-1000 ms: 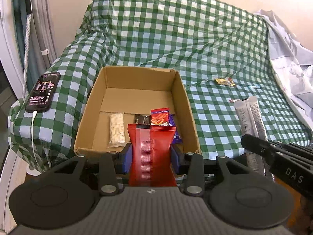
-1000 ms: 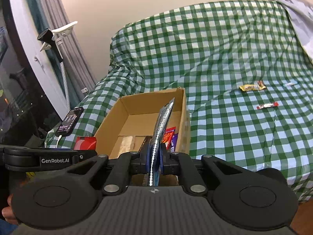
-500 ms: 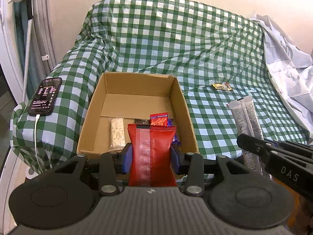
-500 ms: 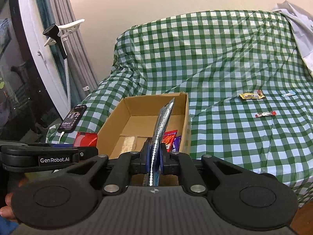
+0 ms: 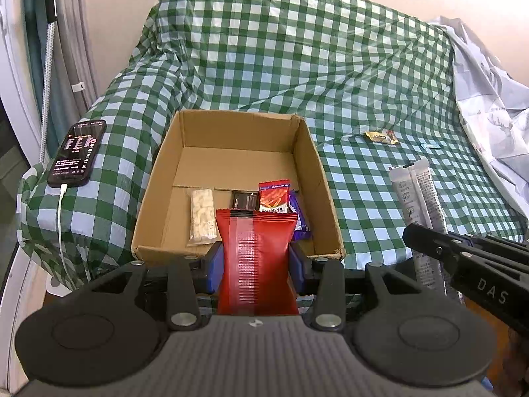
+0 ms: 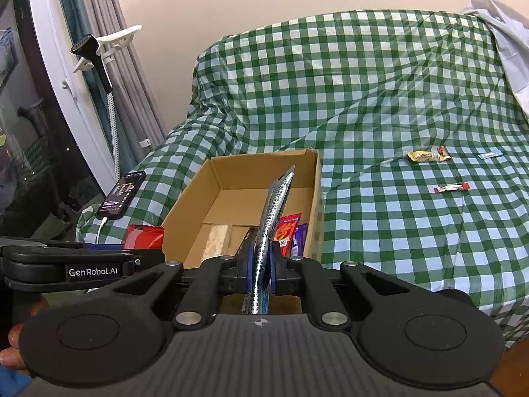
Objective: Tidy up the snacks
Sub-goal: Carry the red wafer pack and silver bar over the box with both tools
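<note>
The left gripper (image 5: 257,261) angles down toward the near wall of the cardboard box (image 5: 155,195), its 2 blue pads pinching a red snack packet (image 5: 256,258) that stands upright between them, its top edge overlapping the box's near end in the left wrist view. The right gripper (image 6: 262,266) points more shallowly at the same box, pads pressed together on a thin silver packet (image 6: 276,205) held edge-on and leaning slightly toward 1 o'clock; in the left wrist view that packet (image 5: 418,205) rises at 3 o'clock beside the box. A fingertip of the person's left hand (image 6: 11,335) shows at 8 o'clock in the right wrist view. Inside the box lie a pale cracker pack (image 5: 201,220), a dark packet (image 5: 244,200), an orange-red packet (image 5: 273,197) and a purple wrapper (image 5: 299,221), all toward its near end. The box sits on a green-and-white checked cloth (image 5: 297,66) covering a bed-like surface. At 2 o'clock from the box lie a yellow candy bar (image 6: 428,155), a small red bar (image 6: 451,188) and a pale blue wrapper (image 6: 490,154). A phone (image 5: 77,152) on a white cable rests at 9 o'clock. Grey curtains (image 6: 109,66) hang left, and pale sheeting (image 5: 489,115) lies right.
</note>
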Demonstrator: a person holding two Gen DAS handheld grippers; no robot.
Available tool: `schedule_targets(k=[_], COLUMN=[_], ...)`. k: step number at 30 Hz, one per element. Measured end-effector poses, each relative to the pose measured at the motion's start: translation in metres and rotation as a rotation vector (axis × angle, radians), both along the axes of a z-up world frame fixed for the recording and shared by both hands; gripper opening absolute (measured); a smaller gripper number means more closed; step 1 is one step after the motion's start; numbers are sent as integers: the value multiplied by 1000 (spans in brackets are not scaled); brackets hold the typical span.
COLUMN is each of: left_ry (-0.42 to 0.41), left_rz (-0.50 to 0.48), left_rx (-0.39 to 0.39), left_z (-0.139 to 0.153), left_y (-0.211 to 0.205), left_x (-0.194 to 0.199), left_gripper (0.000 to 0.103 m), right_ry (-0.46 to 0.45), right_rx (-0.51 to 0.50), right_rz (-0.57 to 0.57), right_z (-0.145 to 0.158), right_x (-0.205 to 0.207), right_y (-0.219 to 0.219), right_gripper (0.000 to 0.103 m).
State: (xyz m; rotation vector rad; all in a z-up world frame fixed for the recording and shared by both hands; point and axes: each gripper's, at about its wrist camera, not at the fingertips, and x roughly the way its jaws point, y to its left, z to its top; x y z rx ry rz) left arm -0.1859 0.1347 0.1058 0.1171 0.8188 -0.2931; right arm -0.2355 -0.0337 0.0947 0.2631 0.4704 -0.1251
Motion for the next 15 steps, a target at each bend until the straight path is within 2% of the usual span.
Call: schedule_targets(k=[15], left_ry=[66], left_rz=[10], left_rx=[4], left_z=[-21], left_y=[2], left_x=[23], left_gripper=[45], right_ry=[71], right_rx=[7], right_rz=[13], right_z=[-10], right_x=[23], right_y=[-5], right_gripper=[10])
